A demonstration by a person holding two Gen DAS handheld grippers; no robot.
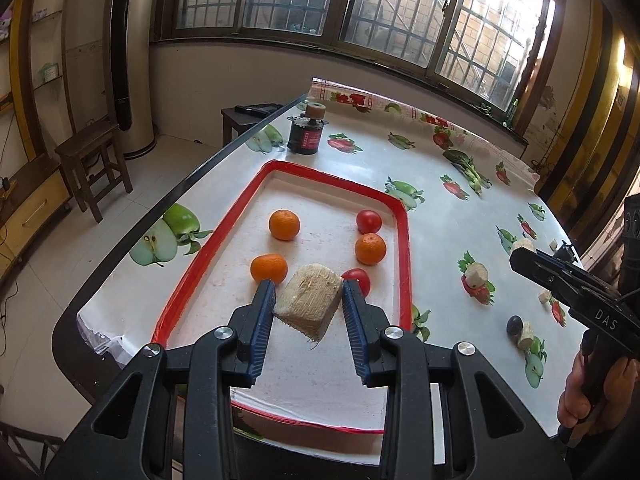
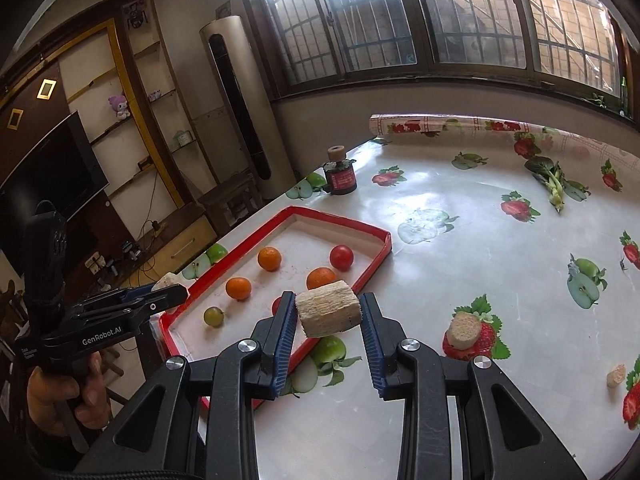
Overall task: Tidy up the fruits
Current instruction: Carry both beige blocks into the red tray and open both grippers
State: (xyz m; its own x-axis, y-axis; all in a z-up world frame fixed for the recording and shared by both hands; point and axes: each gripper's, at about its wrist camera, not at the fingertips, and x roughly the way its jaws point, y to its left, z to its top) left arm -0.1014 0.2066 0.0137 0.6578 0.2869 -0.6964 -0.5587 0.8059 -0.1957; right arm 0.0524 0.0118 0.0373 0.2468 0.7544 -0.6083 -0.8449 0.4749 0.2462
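My left gripper (image 1: 307, 286) is shut on a pale fibrous chunk (image 1: 308, 306), held above the near part of the red-rimmed tray (image 1: 403, 240). In the tray lie three oranges (image 1: 284, 225) and two tomatoes (image 1: 369, 221). My right gripper (image 2: 327, 299) is shut on a second pale chunk (image 2: 328, 316), which hangs over the tray's right rim (image 2: 378, 258). The right wrist view also shows a small green fruit (image 2: 213, 316) in the tray. A hand (image 2: 60, 392) holds the left gripper at the left.
More pale chunks (image 1: 476, 274) and a dark plum (image 1: 514, 325) lie on the fruit-print tablecloth right of the tray. A black jar with a cork (image 1: 306, 132) stands beyond the tray and a leafy green (image 1: 468, 168) lies far right. The table edge runs along the left.
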